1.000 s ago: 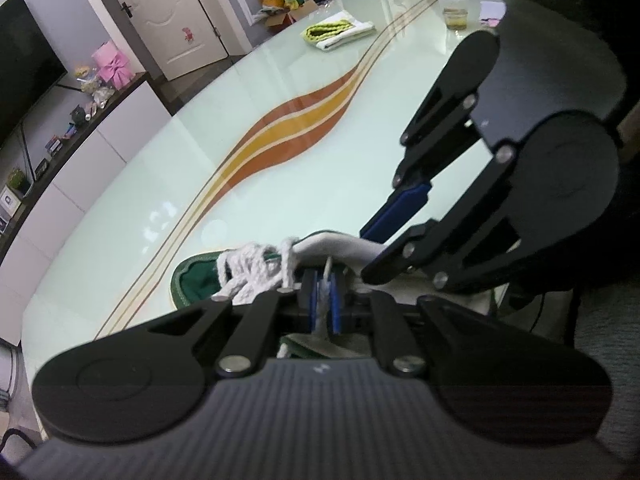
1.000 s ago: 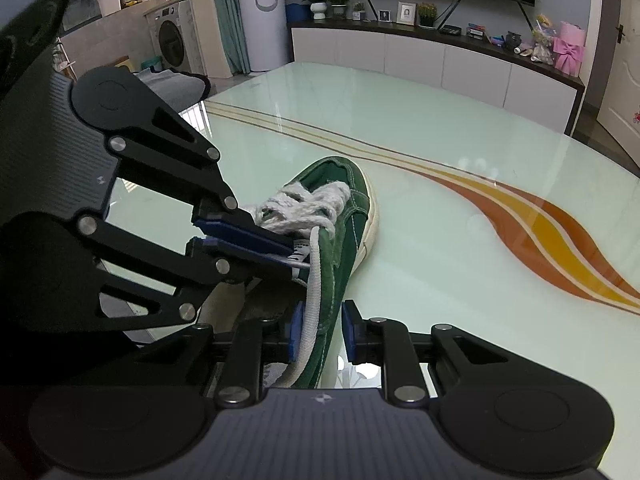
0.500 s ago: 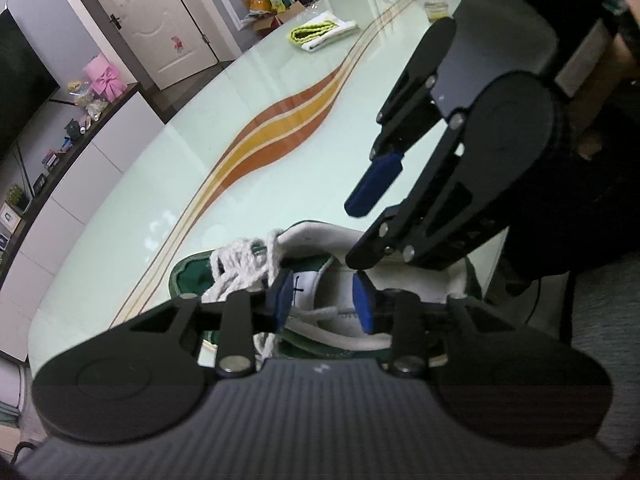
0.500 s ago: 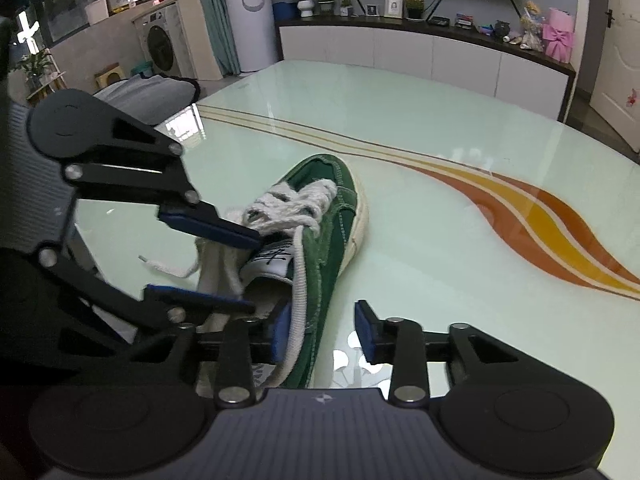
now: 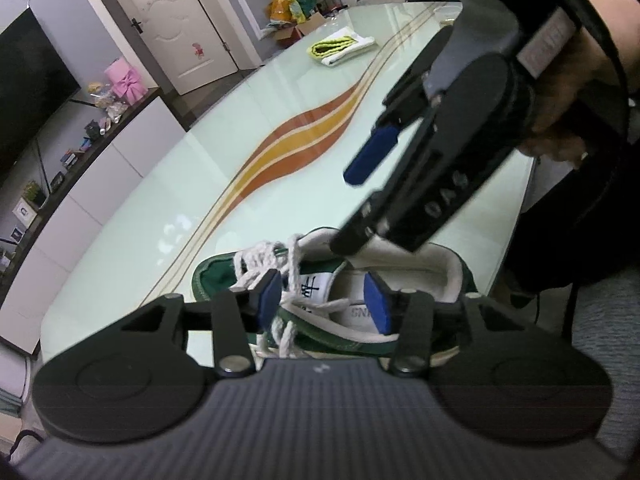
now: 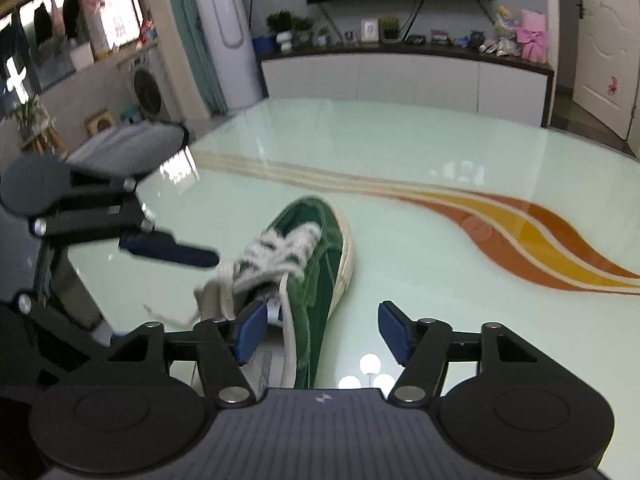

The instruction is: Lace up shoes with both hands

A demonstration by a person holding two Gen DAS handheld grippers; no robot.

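Note:
A green canvas shoe (image 5: 320,332) (image 6: 316,256) with white laces (image 5: 266,258) (image 6: 280,248) lies on the pale glass table (image 5: 168,200). My left gripper (image 5: 324,304) hangs open just above the shoe's tongue and opening, with nothing between its blue pads. Loose lace ends (image 5: 286,334) droop over the shoe's near side. My right gripper (image 6: 322,330) is open too, above the shoe's heel end, and holds nothing. In the left wrist view the right gripper (image 5: 352,208) stands above the shoe, held by a hand (image 5: 576,92). The left gripper (image 6: 168,252) shows at the left of the right wrist view.
The table carries a curved orange and yellow stripe (image 5: 288,152) (image 6: 520,236). A folded white and yellow cloth (image 5: 340,46) lies at its far end. A white sideboard (image 6: 400,76) and a door (image 5: 168,20) stand beyond the table. A chair (image 6: 132,148) is at the table's left edge.
Both grippers have let go of the laces and opened wide. They have lifted back from the shoe, and the lace ends now lie loose on it.

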